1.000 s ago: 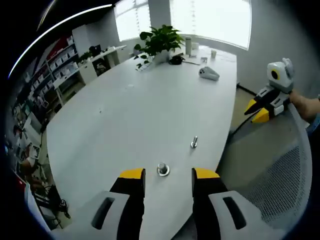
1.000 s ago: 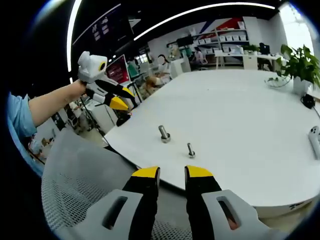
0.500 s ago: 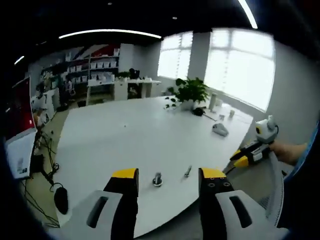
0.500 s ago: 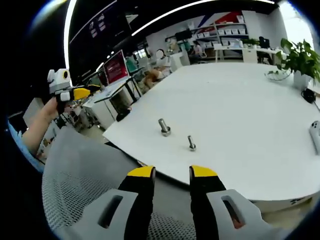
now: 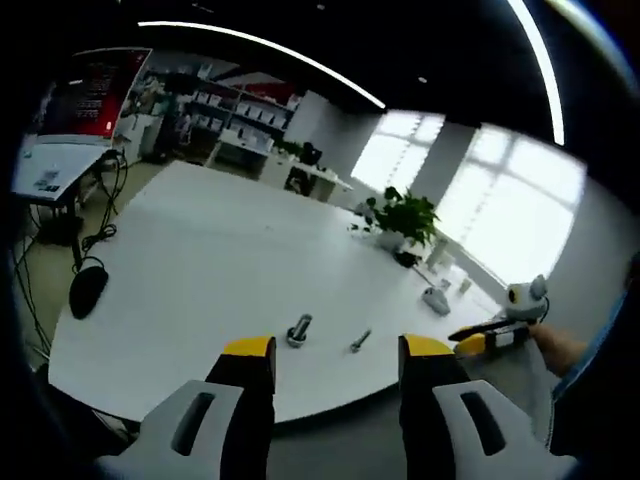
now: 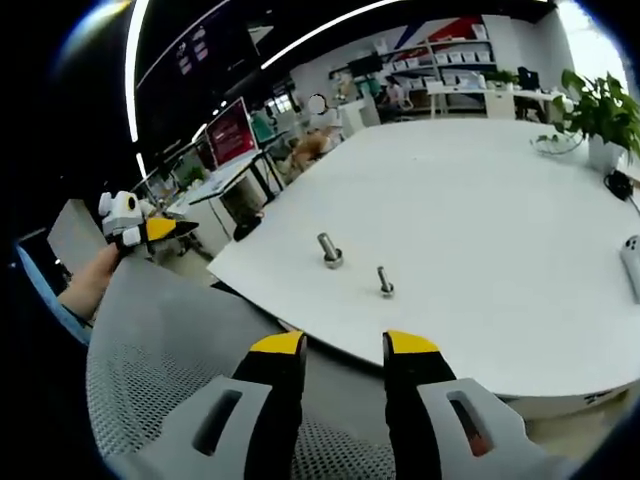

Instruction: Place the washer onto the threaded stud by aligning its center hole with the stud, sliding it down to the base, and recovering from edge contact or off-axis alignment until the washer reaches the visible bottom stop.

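Left gripper view: our left gripper (image 5: 327, 352) gapes, holding nothing; threaded stud (image 5: 299, 329) with washer ahead between its tips, smaller bolt (image 5: 359, 340) beside. Right gripper view: right gripper (image 6: 342, 348) released; stud (image 6: 328, 249) beyond, slightly left.

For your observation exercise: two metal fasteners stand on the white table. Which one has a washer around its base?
The thicker bolt, farther from the right gripper, toward the table's corner; a flat ring flares at its foot. The slimmer stud beside it shows none.
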Motion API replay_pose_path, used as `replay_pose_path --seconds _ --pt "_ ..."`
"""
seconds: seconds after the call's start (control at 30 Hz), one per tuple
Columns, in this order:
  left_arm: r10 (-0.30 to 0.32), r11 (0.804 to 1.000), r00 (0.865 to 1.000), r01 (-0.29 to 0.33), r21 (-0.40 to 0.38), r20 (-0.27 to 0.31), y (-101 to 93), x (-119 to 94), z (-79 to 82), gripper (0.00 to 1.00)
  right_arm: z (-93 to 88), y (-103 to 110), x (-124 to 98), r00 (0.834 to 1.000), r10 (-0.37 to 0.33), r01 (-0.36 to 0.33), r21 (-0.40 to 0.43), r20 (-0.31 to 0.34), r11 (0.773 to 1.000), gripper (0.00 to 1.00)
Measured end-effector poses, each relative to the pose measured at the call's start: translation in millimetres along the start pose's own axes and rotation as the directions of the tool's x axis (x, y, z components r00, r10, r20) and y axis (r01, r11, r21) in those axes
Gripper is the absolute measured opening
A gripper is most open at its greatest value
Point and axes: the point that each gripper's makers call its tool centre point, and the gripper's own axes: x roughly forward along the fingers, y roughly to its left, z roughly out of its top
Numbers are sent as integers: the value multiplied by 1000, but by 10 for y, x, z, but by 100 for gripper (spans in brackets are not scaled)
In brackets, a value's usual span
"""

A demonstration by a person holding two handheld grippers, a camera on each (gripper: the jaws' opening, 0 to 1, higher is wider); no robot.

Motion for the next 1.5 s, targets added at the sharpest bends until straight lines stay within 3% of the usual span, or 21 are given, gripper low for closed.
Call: replay_pose_path --seconds 0.2,0.37,0.5,0.67,0.77,0.93,1.03,1.1,1.17,1.5 --pt "-19 1000 1000 19 -23 5 -23 63 -22 50 10 -21 -11 1000 -16 16 32 16 999 34" --pt "37 999 997 -35 -35 67 93 59 94 50 28 -37 -15 999 -23 22 49 31 999 36" --pt "57 998 996 -54 -43 69 127 64 131 40 50 -36 -14 999 -19 17 59 46 998 37" --pt "83 996 993 -84 12 82 106 93 237 41 49 -29 -10 999 -15 12 67 46 998 37" --pt "86 996 996 -87 23 27 98 109 114 37 47 -40 -12 999 -18 15 71 46 997 37" --pt "111 992 992 -114 53 64 149 105 146 36 70 -17 -11 998 -3 -1 72 62 997 37" --pt "135 989 990 -137 62 36 206 107 64 35 76 -26 -10 998 -5 1 68 66 998 36" --pt "167 981 985 -170 91 42 271 64 65 26 120 -24 -14 995 -6 -1 78 97 997 36" --pt "170 980 984 -174 99 47 271 70 74 19 82 -54 -8 997 -29 22 97 71 995 36" --pt "166 984 985 -168 67 39 263 73 52 23 52 -55 4 998 -25 21 90 51 996 36"
